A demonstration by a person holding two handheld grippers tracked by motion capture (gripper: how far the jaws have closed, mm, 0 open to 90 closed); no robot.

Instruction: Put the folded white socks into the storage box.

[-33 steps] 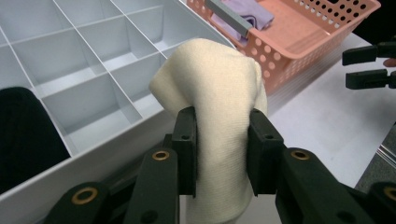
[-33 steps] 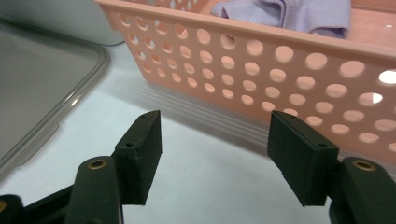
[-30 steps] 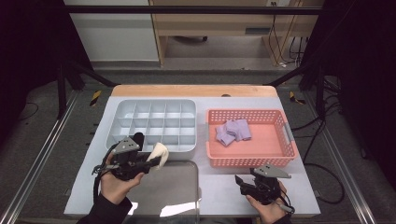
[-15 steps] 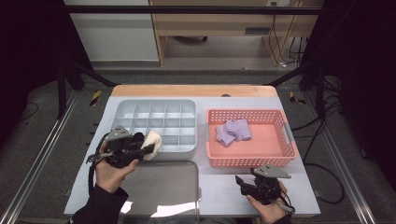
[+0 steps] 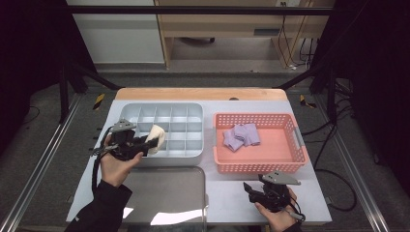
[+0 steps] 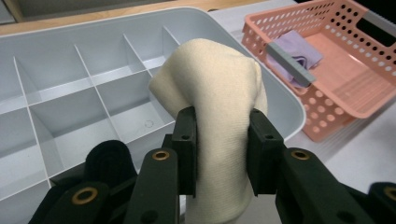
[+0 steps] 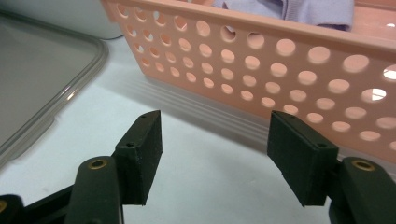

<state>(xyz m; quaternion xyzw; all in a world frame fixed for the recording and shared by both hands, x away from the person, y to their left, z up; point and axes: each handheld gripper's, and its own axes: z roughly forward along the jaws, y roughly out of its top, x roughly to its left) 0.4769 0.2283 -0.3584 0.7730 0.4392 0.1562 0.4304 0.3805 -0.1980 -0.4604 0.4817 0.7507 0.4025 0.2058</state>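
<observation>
A cream rolled cloth (image 5: 157,137) (image 6: 212,98) is pinched in my left gripper (image 5: 151,142) (image 6: 218,149), which is shut on it and holds it over the front left cells of the grey divided box (image 5: 126,110) (image 6: 56,84). Purple rolled cloths (image 5: 241,135) (image 7: 299,9) lie in the pink perforated basket (image 5: 285,164) (image 7: 261,51). Near the table's front edge, just in front of the basket's wall, my right gripper (image 5: 251,189) (image 7: 215,149) stands open with nothing between its jaws.
A clear flat lid (image 5: 159,193) (image 7: 32,70) lies on the white table (image 5: 227,193) in front of the divided box. The wooden strip (image 5: 198,93) runs along the table's far edge. Bare table lies between lid and right gripper.
My left gripper has carried the cream cloth away from the lid and forward, up over the front left of the divided box. The right gripper has stayed still.
</observation>
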